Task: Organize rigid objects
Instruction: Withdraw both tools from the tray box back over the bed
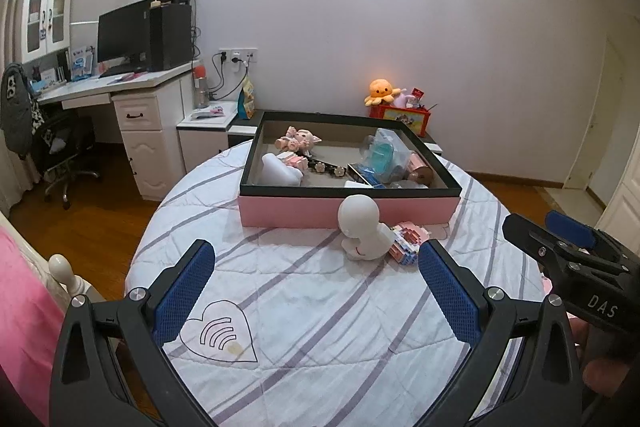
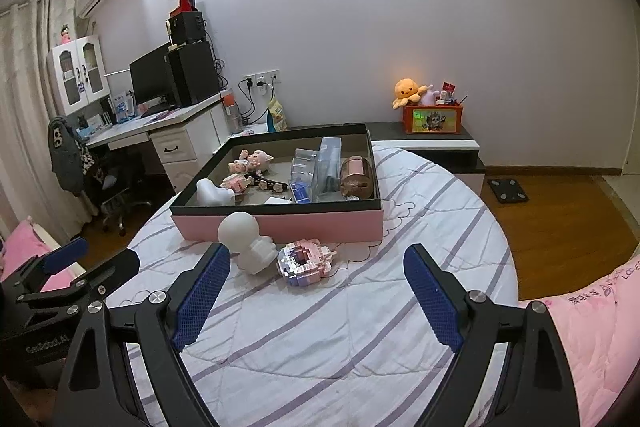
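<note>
While both my left gripper and right gripper hang spread and empty, I see the white figurine and pink block toy mid-frame on the quilted surface, just before the pink box.

Ahead of my claws: white round-headed figure, pink-lilac block toy, box showing pink wall, black rim. Under my claws, cover showing white with grey-purple stripes. My fingertips are showing blue mesh pads.
</note>
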`<state>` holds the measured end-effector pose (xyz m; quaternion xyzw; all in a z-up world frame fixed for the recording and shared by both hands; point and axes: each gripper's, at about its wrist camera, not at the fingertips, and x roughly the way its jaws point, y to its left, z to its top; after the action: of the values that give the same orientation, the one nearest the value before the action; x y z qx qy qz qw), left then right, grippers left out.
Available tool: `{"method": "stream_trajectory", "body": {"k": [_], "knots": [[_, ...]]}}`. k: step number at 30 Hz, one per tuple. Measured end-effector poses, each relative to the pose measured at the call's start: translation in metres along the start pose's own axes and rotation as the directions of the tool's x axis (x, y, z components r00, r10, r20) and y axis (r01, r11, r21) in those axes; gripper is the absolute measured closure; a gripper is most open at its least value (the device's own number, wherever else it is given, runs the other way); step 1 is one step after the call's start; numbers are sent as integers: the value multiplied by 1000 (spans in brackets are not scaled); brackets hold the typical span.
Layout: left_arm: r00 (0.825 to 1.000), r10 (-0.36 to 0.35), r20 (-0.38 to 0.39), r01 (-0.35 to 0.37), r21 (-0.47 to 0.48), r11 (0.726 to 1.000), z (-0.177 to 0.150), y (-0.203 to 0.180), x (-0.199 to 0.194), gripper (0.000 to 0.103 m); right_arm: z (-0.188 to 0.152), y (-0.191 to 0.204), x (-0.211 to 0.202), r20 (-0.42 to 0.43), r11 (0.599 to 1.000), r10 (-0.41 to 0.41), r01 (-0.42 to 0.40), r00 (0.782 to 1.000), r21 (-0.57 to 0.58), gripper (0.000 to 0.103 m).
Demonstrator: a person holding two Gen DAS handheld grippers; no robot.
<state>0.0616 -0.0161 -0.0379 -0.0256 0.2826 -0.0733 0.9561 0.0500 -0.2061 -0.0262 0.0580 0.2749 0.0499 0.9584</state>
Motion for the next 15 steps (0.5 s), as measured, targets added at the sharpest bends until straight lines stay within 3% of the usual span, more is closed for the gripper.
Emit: {"method": "stream_trajectory", "body": {"k": [15], "knots": [[1000, 1, 20, -1, -3, 1000, -2, -2, -11, 0, -3, 5, -14, 22, 1000, 5, -5, 1000, -6, 13]]}}
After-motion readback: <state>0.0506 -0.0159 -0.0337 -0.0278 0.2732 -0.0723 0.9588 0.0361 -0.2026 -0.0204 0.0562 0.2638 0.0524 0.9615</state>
